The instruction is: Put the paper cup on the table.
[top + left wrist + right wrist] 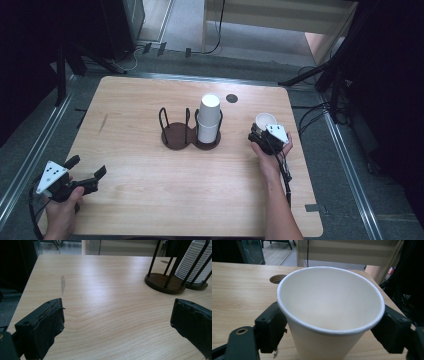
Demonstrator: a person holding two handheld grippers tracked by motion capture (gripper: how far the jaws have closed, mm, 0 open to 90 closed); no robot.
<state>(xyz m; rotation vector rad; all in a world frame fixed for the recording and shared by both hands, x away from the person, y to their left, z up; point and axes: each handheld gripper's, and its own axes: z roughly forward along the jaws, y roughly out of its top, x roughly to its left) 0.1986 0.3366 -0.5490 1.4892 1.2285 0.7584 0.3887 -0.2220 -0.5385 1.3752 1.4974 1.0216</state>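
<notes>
From the high view we see a pale wooden desk (150, 200) with a dark two-place cup holder (189, 131) near its middle. The holder's right place carries a stack of white paper cups (209, 118); its left place stands bare. Toward the desk's right edge a single white paper cup (265, 120) stands upright, mouth up, and our right claw (261, 131) sits just behind it. Our left claw (86, 168) rests at the near left corner, jaws spread wide with nothing between them.

In the left gripper view we look along two black jaws set far apart over bare wood, with the cup holder (165, 281) and the ribbed stack of cups (193, 265) off to the upper right.

In the right gripper view the paper cup (329, 315) stands upright between the jaws. The jaws flank its wall on either side; whether the pads press on it we cannot tell.
</notes>
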